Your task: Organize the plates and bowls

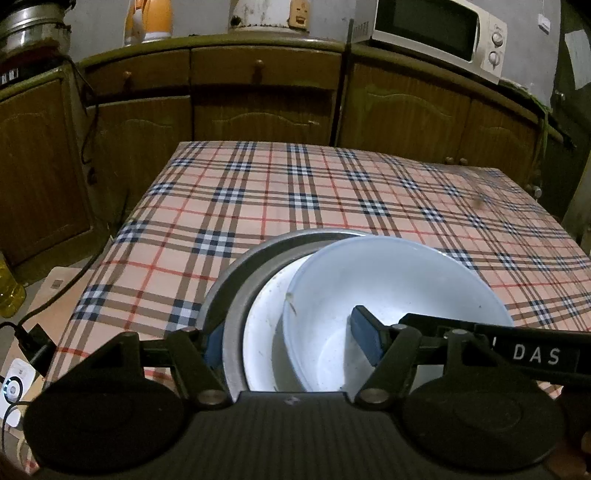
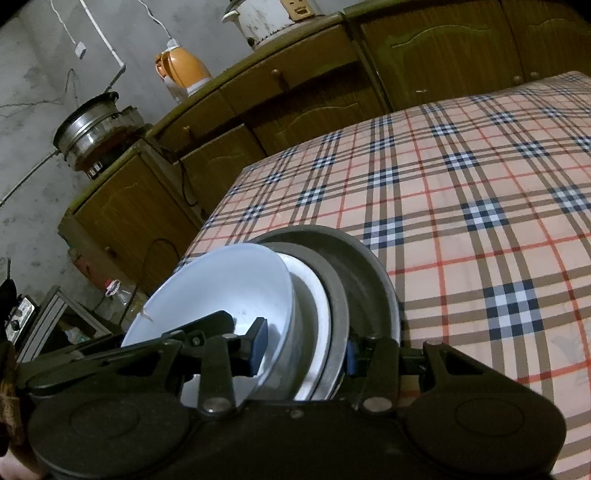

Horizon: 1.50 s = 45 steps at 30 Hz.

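A stack of dishes sits at the near edge of the plaid table: a grey metal plate [image 1: 236, 273] at the bottom, a white plate [image 1: 262, 332] in it, and a pale blue bowl [image 1: 388, 280] on top. My left gripper [image 1: 288, 343] straddles the stack's near rim, its left pad outside the metal plate and its right pad inside the bowl. In the right wrist view my right gripper [image 2: 306, 350] clamps the same stack: its left pad inside the bowl [image 2: 221, 288], its right pad outside the metal plate [image 2: 362, 266]. The white plate [image 2: 314, 295] shows between them.
The plaid tablecloth [image 1: 314, 192] stretches away behind the stack. Wooden cabinets [image 1: 258, 99] line the far wall, with a microwave [image 1: 436, 33], an orange kettle [image 2: 181, 74] and a metal pot [image 2: 92, 125] on top. Cables and a bottle [image 1: 9, 291] lie left on the floor.
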Each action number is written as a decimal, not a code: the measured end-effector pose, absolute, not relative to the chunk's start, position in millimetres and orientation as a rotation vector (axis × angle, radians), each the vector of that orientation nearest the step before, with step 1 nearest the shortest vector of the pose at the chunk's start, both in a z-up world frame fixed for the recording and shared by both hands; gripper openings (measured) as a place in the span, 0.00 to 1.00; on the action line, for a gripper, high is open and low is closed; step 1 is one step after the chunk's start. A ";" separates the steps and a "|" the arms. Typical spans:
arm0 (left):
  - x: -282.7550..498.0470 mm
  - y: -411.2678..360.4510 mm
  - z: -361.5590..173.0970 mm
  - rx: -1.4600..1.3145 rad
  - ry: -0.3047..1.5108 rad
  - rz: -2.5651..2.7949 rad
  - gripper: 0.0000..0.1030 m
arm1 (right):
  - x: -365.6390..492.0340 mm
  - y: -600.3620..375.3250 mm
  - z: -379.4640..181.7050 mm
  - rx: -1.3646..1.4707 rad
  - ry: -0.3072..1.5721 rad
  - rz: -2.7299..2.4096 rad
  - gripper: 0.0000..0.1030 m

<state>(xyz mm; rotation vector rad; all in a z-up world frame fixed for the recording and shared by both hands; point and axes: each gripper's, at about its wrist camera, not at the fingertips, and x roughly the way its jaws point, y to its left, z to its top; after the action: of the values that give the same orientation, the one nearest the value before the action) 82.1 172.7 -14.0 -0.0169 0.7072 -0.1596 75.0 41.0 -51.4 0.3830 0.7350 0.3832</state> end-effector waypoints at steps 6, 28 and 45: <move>83.1 173.1 -16.4 -0.012 0.704 -0.143 0.68 | 77.1 45.8 -54.1 0.334 0.734 0.400 0.49; 70.5 169.1 -7.1 0.053 0.649 -0.113 0.67 | 51.3 39.5 -16.3 0.170 0.627 0.408 0.58; -33.4 151.7 19.2 -0.013 0.538 -0.036 0.93 | -51.5 14.7 7.7 -0.077 0.567 0.506 0.69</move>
<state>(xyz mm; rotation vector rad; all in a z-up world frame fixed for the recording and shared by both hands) -33.4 151.7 19.2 -0.0133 0.5380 -0.0362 -51.5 14.7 7.7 -0.0771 0.5669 0.5056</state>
